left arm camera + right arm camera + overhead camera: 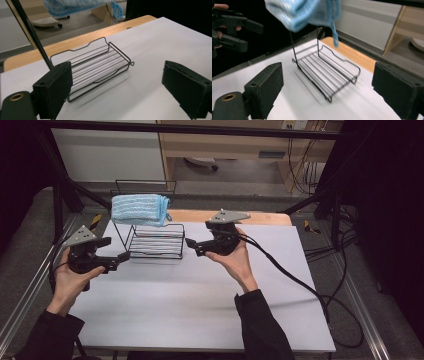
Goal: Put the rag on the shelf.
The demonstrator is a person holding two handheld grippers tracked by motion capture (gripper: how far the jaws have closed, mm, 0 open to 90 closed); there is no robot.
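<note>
Near edge of the desk (200, 320): both forearms in dark sleeves come in, each hand holding a pair of tongs above the white top.

Left tongs (118, 254), toward the left edge: jaws wide apart, nothing between them, pointing right at the wire rack (157, 241). Tips sit just beside the rack's left end; contact cannot be told. In the left gripper view the lower shelf (97, 67) lies flat on the white surface just beyond the jaws.

Right tongs (192, 245), mid-desk: jaws likewise spread and empty, pointing left, tips just beside the rack's right end. Black cable (295, 280) trails off toward the right edge.

Rack stands between the two tongs, in the far half of the desk, left of centre. Thin black uprights rise from the shelf.

Blue towel (140, 209): folded, draped over the rack's top, hanging above the shelf, clear of both tongs. A loop (335, 37) dangles from one corner.

Far edge: strip of bare wood (260, 217) past the white sheet.
</note>
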